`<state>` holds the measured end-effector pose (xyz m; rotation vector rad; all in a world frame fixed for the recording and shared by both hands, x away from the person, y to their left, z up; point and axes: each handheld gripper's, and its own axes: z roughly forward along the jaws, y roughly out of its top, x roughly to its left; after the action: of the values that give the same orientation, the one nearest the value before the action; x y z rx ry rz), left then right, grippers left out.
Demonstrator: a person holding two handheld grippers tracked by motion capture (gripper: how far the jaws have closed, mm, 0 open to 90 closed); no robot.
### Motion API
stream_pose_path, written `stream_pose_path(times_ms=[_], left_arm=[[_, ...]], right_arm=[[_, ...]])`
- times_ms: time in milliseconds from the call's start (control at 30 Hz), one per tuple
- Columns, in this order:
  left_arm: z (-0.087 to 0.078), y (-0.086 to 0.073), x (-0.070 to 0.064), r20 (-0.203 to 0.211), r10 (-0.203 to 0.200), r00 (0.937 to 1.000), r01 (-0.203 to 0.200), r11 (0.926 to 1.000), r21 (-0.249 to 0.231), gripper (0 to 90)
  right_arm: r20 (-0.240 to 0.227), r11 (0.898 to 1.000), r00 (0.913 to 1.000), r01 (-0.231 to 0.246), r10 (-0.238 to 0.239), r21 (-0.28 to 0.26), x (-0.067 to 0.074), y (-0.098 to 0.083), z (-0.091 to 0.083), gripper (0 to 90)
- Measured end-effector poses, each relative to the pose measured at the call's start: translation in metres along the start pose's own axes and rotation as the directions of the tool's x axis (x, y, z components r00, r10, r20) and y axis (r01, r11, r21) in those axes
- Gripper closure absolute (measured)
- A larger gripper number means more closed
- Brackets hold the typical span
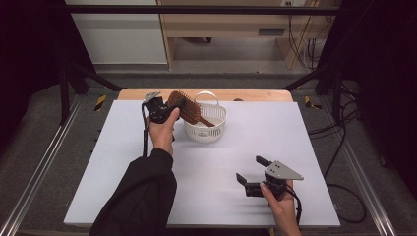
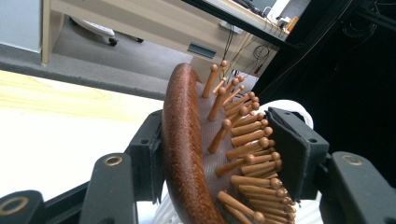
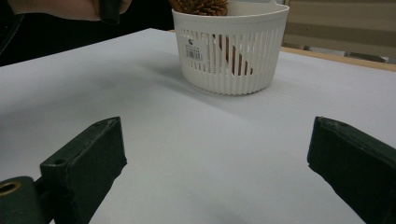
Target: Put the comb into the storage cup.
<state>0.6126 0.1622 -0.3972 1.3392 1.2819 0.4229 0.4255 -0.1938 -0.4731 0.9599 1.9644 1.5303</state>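
- The table (image 1: 206,196) carries a plain white sheet over most of its top; a strip of bare light wood (image 1: 255,94) shows along the far edge.
- A white slatted basket (image 1: 205,129) stands on the sheet near the far edge, left of centre.
- The left gripper (image 1: 169,109) is clamped on the head of a wooden hairbrush (image 1: 189,110): one pad presses its brown back, the other its peg bristles. The brush is tilted, handle down inside the basket, head over the rim.
- The right gripper (image 1: 250,169) hovers low over the near right of the sheet, jaws wide apart with nothing between them, facing the basket.
- Beyond the table lie grey floor, a pale wooden desk (image 1: 226,24), cables (image 1: 302,44), and black frame bars (image 1: 196,9).
- Dark curtains close both sides.
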Motion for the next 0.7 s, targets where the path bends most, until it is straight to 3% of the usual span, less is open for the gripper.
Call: stream_pose_path(times_ms=[367,700], left_arm=[[-0.0003,0.0002,-0.0003,0.006,0.01,0.9999,-0.01,0.9999,0.004,41.9],[0.0051,-0.0012,0.0007,0.012,-0.011,0.9999,0.011,0.9999,-0.007,41.9]], right_arm=[[0.0,1.0,1.0,-0.008,0.008,0.002,-0.0011,-0.0004,0.0008,4.4],[0.001,1.0,1.0,-0.002,0.002,0.003,-0.0004,-0.0008,0.0014,4.4]])
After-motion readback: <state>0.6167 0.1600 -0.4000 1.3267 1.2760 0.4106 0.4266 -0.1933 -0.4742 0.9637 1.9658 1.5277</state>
